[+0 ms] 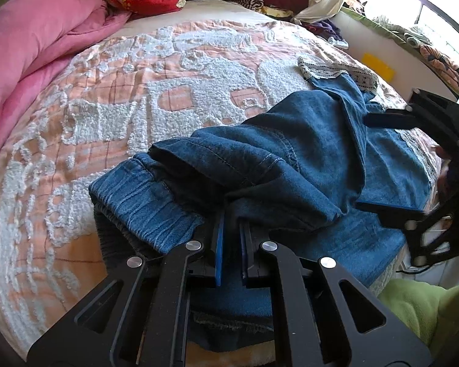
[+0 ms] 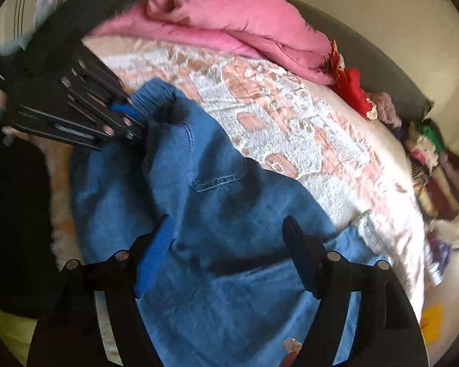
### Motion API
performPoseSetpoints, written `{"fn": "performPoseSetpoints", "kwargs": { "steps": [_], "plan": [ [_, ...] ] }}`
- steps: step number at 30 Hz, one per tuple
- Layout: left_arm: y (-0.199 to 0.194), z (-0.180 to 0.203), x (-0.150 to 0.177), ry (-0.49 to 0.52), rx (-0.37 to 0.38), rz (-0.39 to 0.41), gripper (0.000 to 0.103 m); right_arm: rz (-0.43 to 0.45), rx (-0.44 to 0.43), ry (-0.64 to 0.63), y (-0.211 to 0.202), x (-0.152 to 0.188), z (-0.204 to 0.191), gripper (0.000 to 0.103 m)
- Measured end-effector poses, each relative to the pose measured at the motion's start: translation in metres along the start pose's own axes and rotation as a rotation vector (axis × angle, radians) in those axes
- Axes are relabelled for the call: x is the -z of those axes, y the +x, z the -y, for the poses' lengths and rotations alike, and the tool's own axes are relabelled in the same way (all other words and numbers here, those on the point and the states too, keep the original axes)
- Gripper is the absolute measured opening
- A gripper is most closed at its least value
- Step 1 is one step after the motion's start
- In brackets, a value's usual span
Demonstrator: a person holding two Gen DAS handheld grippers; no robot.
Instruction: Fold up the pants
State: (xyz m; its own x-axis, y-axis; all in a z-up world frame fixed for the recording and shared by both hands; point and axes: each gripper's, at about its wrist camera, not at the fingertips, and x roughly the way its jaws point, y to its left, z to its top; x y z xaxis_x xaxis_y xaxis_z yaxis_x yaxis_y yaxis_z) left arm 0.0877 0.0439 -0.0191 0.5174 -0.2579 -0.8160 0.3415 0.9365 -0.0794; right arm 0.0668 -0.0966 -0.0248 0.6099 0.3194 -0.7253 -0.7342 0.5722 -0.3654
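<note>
Denim pants point(image 1: 290, 140) are lying crumpled on the bed point(image 1: 107, 128), near the edge closest to the person, their lace-trimmed cuffs point(image 1: 336, 72) reaching toward the window-side edge. The left hand-held gripper point(image 1: 231, 223) is clenching a fold of the pants beside the elastic waistband point(image 1: 143, 198). The right hand-held gripper point(image 2: 226, 244) is hovering released over the denim, pads clear of the cloth. No brand, label or legible writing is showing anywhere.

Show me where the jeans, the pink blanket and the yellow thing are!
jeans point(image 1: 315, 140): left wrist view, on the folded-over leg.
pink blanket point(image 1: 30, 46): left wrist view, on its bunched middle.
yellow thing point(image 1: 378, 64): left wrist view, on its flat face beside the bed.
</note>
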Motion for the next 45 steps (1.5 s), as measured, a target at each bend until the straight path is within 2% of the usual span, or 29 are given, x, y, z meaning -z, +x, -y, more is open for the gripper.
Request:
{"fn": "performPoseSetpoints", "kwargs": {
  "steps": [2,3,4,5,7,11,16,19,20,21,22,23,24,27,31,33,34,35,36,41,45],
  "plan": [
    [-0.001,0.000,0.000,0.001,-0.004,-0.003,0.003,-0.028,0.035,-0.034,0.014,-0.001,-0.001,0.072],
    [-0.001,0.001,0.000,0.001,-0.007,-0.005,0.003,-0.045,0.048,-0.043,0.021,0.000,0.001,0.060],
    [-0.001,0.001,0.001,0.002,-0.010,-0.008,0.003,-0.063,0.038,-0.031,0.026,0.000,0.004,0.041],
    [-0.002,0.002,0.002,0.004,-0.012,-0.010,0.003,-0.090,0.004,0.002,0.032,0.001,0.010,0.000],
    [-0.003,0.002,0.004,0.007,-0.015,-0.013,0.003,-0.093,-0.033,0.062,0.033,0.003,0.021,0.000],
    [-0.007,0.002,0.005,0.004,-0.013,-0.017,0.003,-0.061,-0.093,0.103,0.016,0.008,0.023,0.000],
    [-0.014,0.002,0.008,0.011,-0.009,-0.013,0.003,-0.034,-0.110,0.135,-0.009,0.014,0.020,0.000],
    [-0.017,0.003,0.012,0.022,-0.006,-0.015,0.003,0.002,-0.090,0.099,-0.023,0.016,0.015,0.001],
    [-0.018,0.002,0.014,0.024,-0.007,-0.019,0.003,0.005,-0.078,0.079,-0.026,0.015,0.013,0.009],
    [-0.018,0.002,0.016,0.024,-0.008,-0.022,0.003,0.013,-0.064,0.057,-0.027,0.015,0.010,0.028],
    [-0.019,0.001,0.018,0.025,-0.010,-0.027,0.003,0.017,-0.052,0.045,-0.027,0.015,0.008,0.041],
    [-0.019,0.001,0.019,0.024,-0.011,-0.029,0.003,0.015,-0.035,0.029,-0.026,0.014,0.006,0.060],
    [-0.019,0.000,0.020,0.022,-0.010,-0.030,0.003,0.014,-0.033,0.017,-0.025,0.014,0.005,0.062],
    [-0.019,-0.001,0.021,0.012,-0.006,-0.030,0.003,0.015,-0.045,-0.051,-0.020,0.013,-0.006,0.062],
    [-0.019,-0.002,0.020,0.005,-0.006,-0.029,0.003,-0.056,-0.020,-0.211,0.004,0.013,-0.031,0.062],
    [-0.019,-0.002,0.020,0.007,-0.007,-0.027,0.003,-0.097,0.007,-0.234,0.020,0.012,-0.036,0.057],
    [-0.019,-0.001,0.020,0.007,-0.007,-0.028,0.003,-0.110,0.010,-0.216,0.026,0.010,-0.034,0.047],
    [-0.019,-0.001,0.020,0.005,-0.006,-0.027,0.003,-0.126,-0.014,-0.172,0.032,0.008,-0.029,0.019],
    [-0.019,-0.001,0.020,0.005,-0.006,-0.028,0.003,-0.130,-0.039,-0.135,0.034,0.006,-0.025,0.004],
    [-0.022,-0.001,0.020,0.003,-0.012,-0.021,0.002,-0.077,-0.144,-0.050,0.017,0.002,-0.014,0.003],
    [-0.027,-0.004,0.022,0.005,-0.018,-0.016,0.002,-0.045,-0.188,-0.033,-0.010,0.006,-0.015,0.003]
  ]
}}
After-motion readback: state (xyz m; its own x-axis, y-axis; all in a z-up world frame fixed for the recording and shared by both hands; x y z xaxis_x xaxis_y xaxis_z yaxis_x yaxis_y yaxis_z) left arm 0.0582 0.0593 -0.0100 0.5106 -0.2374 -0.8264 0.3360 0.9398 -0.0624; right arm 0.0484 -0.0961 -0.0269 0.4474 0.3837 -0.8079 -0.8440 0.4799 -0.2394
